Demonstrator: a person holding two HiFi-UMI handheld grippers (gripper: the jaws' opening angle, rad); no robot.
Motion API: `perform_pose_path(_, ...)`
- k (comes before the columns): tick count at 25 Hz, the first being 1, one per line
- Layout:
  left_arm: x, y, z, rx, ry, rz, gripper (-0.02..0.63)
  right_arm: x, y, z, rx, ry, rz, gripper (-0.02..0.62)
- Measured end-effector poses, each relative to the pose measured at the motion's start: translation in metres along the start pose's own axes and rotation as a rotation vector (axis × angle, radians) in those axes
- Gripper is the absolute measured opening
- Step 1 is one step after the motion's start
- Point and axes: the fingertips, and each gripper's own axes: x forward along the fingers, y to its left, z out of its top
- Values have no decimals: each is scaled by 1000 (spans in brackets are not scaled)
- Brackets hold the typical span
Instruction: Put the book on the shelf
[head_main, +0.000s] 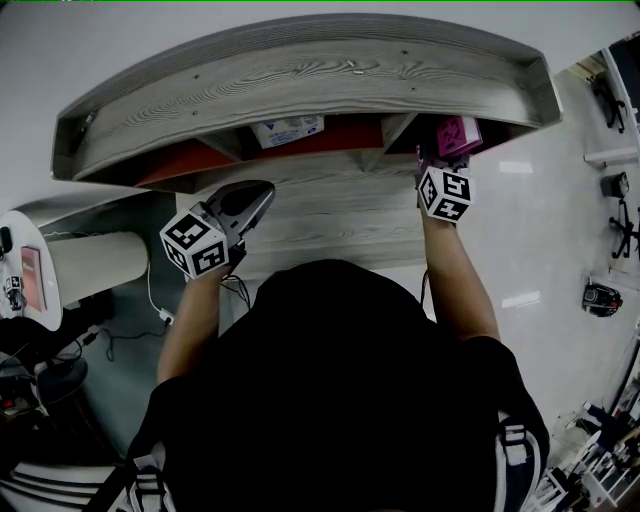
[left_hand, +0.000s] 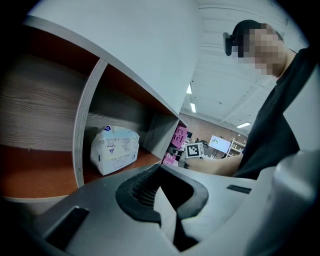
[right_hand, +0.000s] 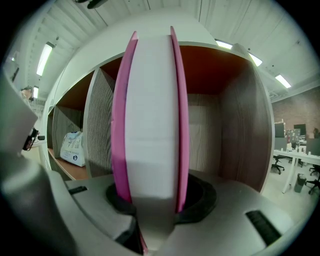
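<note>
The book (right_hand: 150, 125), pink-covered with its white page edge facing back along the tool, stands upright in the right gripper (right_hand: 152, 200), whose jaws clamp its lower end from both sides. In the head view it sits at about one o'clock, right at the mouth of the shelf's (head_main: 300, 80) rightmost compartment (right_hand: 220, 125), an orange-lined bay with wood-grain walls that looks bare inside. I judge the carry to be done and the placing just starting: the book has yet to go fully into the bay, be set down on its floor and be let go (whether its far edge already crosses the front lip I cannot tell). One bay over, at about twelve o'clock, lies a white packet (left_hand: 114, 149). The left gripper (head_main: 262, 190), at about ten o'clock, hovers before the shelf front with its jaws together and nothing between them.
</note>
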Motion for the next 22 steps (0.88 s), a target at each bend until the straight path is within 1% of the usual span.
perform_pose_path(22,4,2,-1,-16,-4,-11,18,5,1,2,-4,-6,1,152)
